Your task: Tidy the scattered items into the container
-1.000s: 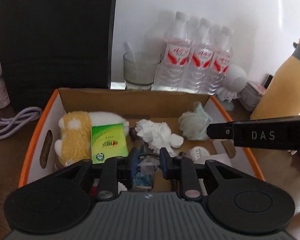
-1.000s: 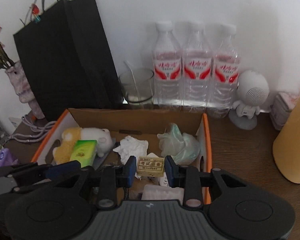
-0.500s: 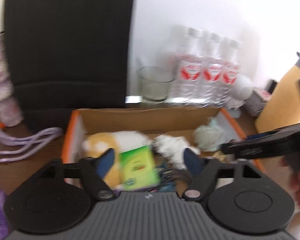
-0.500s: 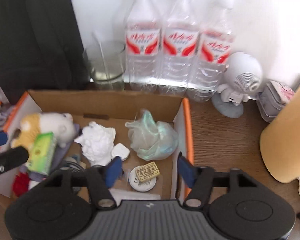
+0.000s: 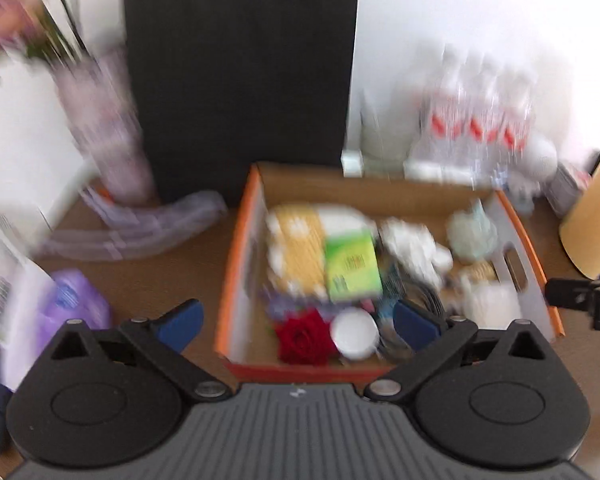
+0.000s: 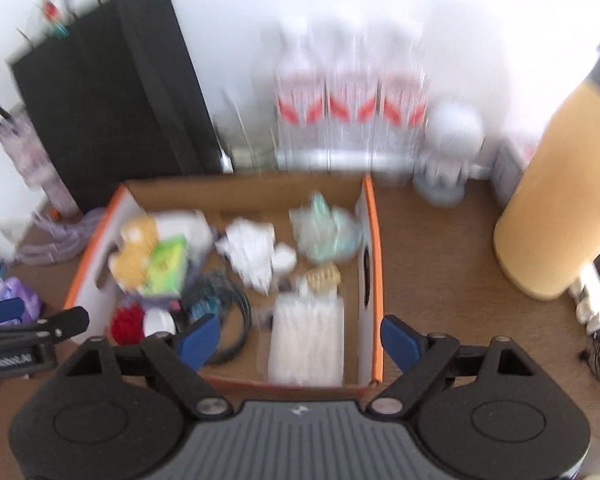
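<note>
We hold the left gripper with its jaws spread wide and nothing between them, low over the near wall of the box. The right gripper is just as wide apart and empty, above the box's near right corner. Both views are smeared, so we judge the step in hand to be pulling clear and looking for the next stray.

Inside the box lie a rose, a white lid, a cable, a white pack, a green packet, a plush, tissue and a mint bag.

A purple pack sits on the table, left of the box and near it; we judge it the likeliest next pick. To do it well, we keep the jaws wide, come down square over it, and lift clear of the orange rim before crossing.

Behind stand a black bag and 3 bottles. Their red labels are too blurred to read, and so is the green packet's print.
</note>
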Demonstrator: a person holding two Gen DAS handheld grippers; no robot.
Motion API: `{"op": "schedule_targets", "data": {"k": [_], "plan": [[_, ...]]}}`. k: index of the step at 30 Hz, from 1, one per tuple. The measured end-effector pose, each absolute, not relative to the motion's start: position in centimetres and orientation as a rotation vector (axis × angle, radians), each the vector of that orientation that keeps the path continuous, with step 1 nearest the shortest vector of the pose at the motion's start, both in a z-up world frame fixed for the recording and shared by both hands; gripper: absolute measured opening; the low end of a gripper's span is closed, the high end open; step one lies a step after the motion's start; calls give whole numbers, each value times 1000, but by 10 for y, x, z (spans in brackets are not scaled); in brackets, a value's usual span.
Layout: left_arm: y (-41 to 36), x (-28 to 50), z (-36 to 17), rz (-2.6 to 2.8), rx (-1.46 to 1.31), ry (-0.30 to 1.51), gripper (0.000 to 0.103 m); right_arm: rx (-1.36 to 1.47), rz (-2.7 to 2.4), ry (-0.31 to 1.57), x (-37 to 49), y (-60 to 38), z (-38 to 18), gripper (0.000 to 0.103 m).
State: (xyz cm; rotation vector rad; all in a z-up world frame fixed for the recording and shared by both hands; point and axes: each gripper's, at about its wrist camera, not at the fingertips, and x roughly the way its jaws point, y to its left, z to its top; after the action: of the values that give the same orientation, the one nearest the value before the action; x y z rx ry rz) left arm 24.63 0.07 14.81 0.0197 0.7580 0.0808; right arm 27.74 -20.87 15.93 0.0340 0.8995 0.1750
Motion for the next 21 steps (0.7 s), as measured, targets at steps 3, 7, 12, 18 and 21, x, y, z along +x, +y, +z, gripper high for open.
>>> {"op": "schedule_targets", "data": {"k": [3, 7, 12, 18, 21], "plan": [[-7, 210, 149, 4, 60, 520, 103, -9, 215, 592, 229, -209, 159, 88], [-13, 185, 148, -17, 29, 381, 103, -30, 234, 328, 188, -213, 150, 89], [-17, 171, 147, -35, -2, 318, 103, 7, 222, 287, 179, -218, 152, 89], [-15, 141, 149, -12, 15, 308, 103, 20, 193, 328, 160, -218, 158, 89], [-10, 103, 141, 29, 31, 333, 103, 85, 212, 398, 129, -227, 148, 89]]}}
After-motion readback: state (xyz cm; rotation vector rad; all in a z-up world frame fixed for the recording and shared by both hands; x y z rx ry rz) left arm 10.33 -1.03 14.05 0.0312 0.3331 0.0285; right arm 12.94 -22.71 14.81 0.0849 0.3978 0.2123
